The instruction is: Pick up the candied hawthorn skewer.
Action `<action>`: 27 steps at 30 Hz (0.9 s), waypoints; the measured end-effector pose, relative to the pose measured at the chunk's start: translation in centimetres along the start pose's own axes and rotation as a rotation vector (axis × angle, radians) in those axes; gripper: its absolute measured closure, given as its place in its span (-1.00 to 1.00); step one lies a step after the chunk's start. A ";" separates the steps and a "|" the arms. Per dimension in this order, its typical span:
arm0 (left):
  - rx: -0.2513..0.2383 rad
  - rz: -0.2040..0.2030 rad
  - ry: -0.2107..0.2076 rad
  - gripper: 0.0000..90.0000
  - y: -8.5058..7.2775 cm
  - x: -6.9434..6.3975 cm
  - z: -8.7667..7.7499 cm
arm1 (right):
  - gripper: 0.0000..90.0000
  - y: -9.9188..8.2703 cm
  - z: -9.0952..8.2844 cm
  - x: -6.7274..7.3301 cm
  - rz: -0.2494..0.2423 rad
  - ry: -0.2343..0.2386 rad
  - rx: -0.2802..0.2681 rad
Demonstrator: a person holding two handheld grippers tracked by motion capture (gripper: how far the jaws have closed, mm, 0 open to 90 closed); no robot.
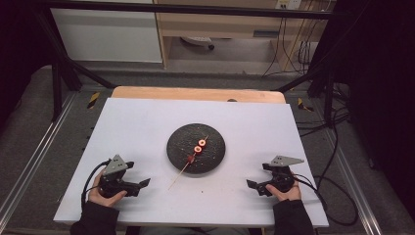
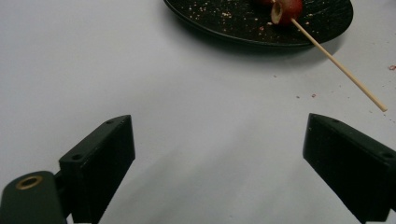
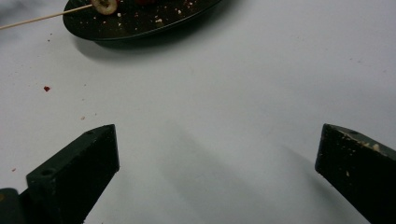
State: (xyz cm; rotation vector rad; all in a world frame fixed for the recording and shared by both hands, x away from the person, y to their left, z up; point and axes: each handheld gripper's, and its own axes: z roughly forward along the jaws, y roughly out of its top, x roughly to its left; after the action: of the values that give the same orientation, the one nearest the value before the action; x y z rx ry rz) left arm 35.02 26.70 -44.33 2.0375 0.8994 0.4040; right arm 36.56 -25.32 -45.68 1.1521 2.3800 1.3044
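Centre of worktop (image 1: pixel 147 117): skewer (image 1: pixel 192 156) on dark plate (image 1: pixel 176 147), stick end overhanging toward the left gripper (image 1: pixel 139 186), the nearer one. Right gripper (image 1: pixel 254 186) farther. Both jaws spread wide, empty.

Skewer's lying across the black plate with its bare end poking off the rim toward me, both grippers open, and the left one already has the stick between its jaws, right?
Not quite: the left gripper holds nothing. The left gripper view shows its jaws wide apart over bare table, the skewer ahead of them. The rest stands: black plate, bare end off the rim, right gripper open too.
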 end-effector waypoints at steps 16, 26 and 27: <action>0.012 0.032 -0.011 -0.81 0.7 -1.1 0.4 | -0.99 0.1 -0.1 0.0 0.001 -0.004 -0.002; 0.020 0.023 -0.016 -0.80 1.6 -1.7 0.5 | -0.99 0.1 -0.1 0.0 0.000 -0.005 -0.004; 0.018 0.022 -0.018 -0.80 1.8 -1.8 0.5 | -0.99 0.1 -0.1 0.0 0.003 -0.005 -0.003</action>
State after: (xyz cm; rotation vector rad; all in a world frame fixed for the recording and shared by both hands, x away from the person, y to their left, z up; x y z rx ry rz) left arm 34.90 24.45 -43.10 2.0654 0.8735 0.3904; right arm 36.54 -25.35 -45.51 1.1569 2.3728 1.3045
